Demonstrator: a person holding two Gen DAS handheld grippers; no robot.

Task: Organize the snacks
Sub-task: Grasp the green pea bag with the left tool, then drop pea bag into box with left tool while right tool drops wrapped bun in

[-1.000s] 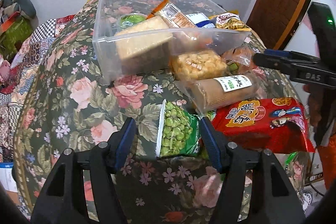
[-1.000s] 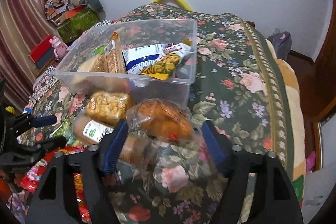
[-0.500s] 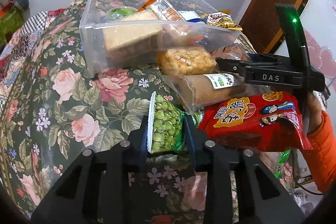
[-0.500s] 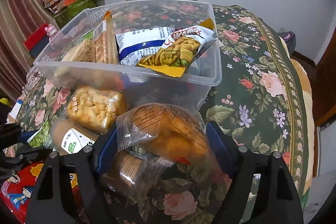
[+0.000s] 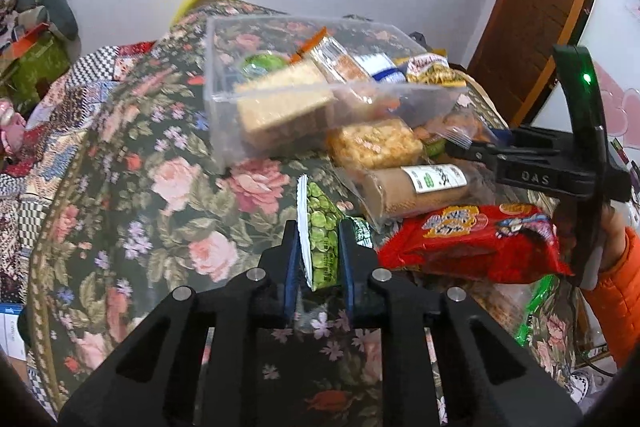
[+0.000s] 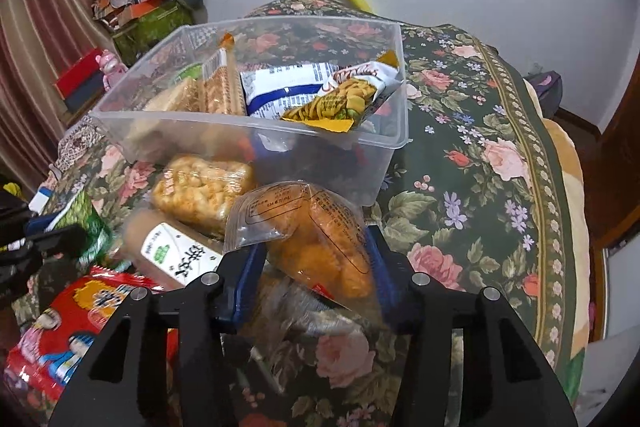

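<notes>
My left gripper (image 5: 318, 251) is shut on a green pea packet (image 5: 322, 227), which it holds on edge just above the floral cloth. In the right wrist view an orange bread packet (image 6: 320, 239) sits between the pads of my right gripper (image 6: 314, 259). Its jaws are closing and both pads touch the wrapper. The right gripper (image 5: 468, 149) also shows from the side in the left wrist view. Behind both stands a clear plastic box (image 5: 216, 131) (image 6: 200, 117) holding several snack packets.
A puffed-rice bar (image 5: 376, 143), a biscuit roll with a white label (image 5: 416, 187) and a red packet (image 5: 472, 243) lie between the grippers and the box. An orange sleeve (image 5: 616, 267) is at the right. The cloth left of the box is bare.
The left jaws have closed onto the pea packet and turned it on edge. The right jaws have narrowed around the bread packet, which now sits closer to the camera.
</notes>
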